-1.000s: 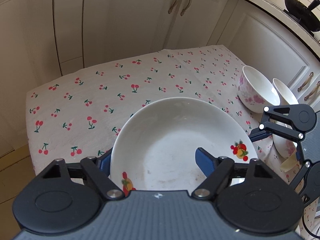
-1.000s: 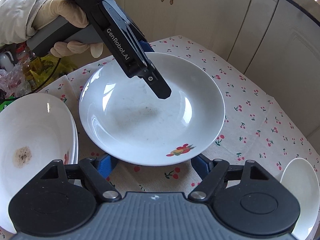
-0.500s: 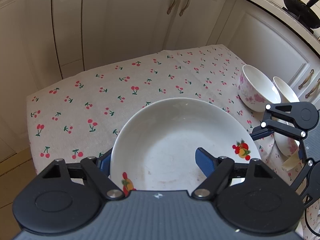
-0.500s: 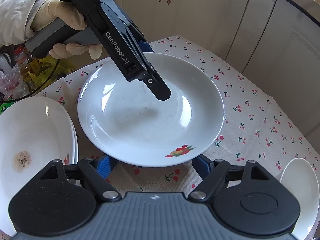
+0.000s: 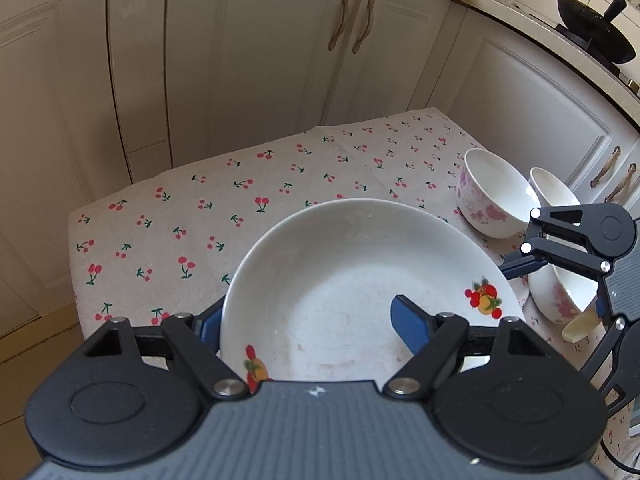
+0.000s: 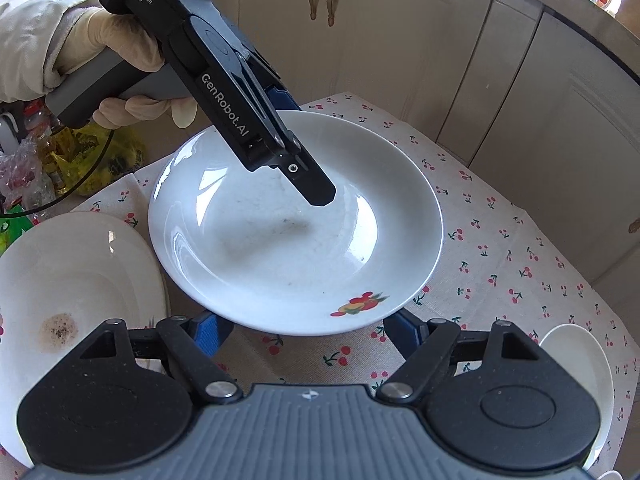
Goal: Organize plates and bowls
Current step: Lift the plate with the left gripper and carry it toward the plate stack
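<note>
Left wrist view: left hand-held gripper clamps white plate; fruit motifs on rim; faint smears inside.

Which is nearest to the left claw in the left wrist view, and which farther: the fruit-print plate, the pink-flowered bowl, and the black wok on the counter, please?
1. The fruit-print plate: between the fingers of the left claw, which holds its rim.
2. The pink-flowered bowl: on the tablecloth, to the right.
3. The black wok: far off at the upper right, on the counter.

Plate on table; bowls right, behind.
</note>
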### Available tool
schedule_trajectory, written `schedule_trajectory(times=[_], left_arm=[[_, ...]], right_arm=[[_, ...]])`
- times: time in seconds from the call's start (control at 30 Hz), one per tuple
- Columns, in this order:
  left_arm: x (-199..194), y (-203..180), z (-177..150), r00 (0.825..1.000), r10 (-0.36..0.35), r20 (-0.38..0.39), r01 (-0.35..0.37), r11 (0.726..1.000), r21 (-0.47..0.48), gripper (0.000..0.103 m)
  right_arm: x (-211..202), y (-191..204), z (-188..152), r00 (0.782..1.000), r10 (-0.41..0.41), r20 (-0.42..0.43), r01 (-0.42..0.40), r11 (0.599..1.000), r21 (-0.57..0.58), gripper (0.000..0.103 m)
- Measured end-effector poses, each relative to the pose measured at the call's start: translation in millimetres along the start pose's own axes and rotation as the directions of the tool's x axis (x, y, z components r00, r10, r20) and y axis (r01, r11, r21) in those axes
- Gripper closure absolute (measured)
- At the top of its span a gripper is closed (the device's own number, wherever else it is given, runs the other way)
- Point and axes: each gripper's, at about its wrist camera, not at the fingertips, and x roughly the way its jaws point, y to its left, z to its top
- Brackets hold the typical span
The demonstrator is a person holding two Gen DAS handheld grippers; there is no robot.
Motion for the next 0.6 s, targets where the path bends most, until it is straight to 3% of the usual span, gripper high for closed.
schedule_trajectory(times=[0.27,0.6], left_arm=[[-36.2,-24.9,-4.7,0.999,0.027,0.036,-0.027,1.0,0.014,0.021],[-80.8,-65.6,-34.6,0.996,0.059,0.074,-0.06,0.998,0.018,0.021]], right_arm=[[-33.7,16.3,-1.4,1.0,-0.004,0.028,0.004,1.0,-0.008,0.018],[-72.2,51.7,-15.4,0.998,0.003,0.057,-0.002,1.0,-0.02,0.018]])
